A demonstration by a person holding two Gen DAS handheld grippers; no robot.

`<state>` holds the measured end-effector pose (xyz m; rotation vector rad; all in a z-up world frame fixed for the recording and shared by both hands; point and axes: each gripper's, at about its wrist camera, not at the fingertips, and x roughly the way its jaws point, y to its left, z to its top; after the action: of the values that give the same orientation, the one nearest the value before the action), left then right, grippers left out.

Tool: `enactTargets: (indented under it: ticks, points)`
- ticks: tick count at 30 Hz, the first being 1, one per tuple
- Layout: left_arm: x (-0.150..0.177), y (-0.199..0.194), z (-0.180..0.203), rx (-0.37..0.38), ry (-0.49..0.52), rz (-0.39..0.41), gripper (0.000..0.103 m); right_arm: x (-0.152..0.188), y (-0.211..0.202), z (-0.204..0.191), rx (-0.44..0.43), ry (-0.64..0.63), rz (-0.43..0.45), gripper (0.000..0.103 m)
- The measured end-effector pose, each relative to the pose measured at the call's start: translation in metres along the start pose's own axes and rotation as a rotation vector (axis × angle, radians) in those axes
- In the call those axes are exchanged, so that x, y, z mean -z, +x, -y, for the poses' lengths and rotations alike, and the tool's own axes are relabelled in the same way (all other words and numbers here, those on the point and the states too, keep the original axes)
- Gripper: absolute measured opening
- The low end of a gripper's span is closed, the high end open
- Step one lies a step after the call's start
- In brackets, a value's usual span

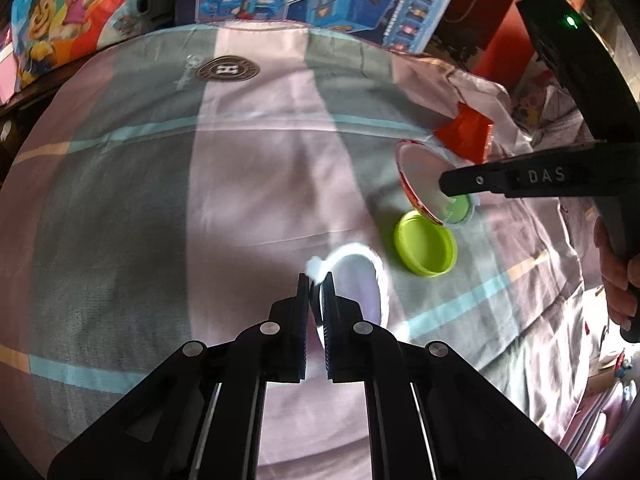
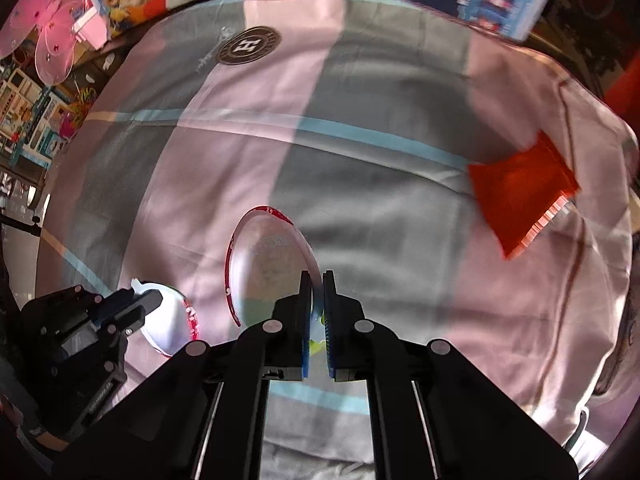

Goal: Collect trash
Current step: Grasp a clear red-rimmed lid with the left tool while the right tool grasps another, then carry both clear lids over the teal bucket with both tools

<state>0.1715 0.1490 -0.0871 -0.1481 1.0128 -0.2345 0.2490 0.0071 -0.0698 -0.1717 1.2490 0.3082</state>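
Both grippers we see clamped: left gripper (image 1: 316, 280) on a blurred white lid (image 1: 360, 280), right gripper (image 2: 318, 280) on a red-rimmed lid (image 2: 268, 264), its near edge hidden.

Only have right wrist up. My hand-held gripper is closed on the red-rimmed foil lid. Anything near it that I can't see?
Observer: Yes. The left wrist view shows a lime green cap lying on the striped cloth, right beside the red-rimmed lid.
Operator: Is the lid loose or attached?
Observer: Can't tell. A green tub with a white rim shows just under the tip of the right hand-held gripper, and the lid stands tilted up from it.
Operator: Left side's grip?
Observer: Head-on, the left hand-held gripper has its pads pinched on the edge tab of a white round lid.
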Motion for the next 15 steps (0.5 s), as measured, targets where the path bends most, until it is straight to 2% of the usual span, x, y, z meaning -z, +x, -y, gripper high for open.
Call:
enactTargets:
  ticks: [8, 15]
  points:
    - [-0.006, -0.006, 0.051, 0.035, 0.068, 0.019, 0.007, 0.045, -0.033, 0.057, 0.012, 0.083, 0.041, 0.006]
    - [-0.006, -0.011, 0.108, 0.067, 0.151, 0.029, 0.007, 0.098, -0.064, 0.115, 0.028, 0.159, 0.074, 0.006]
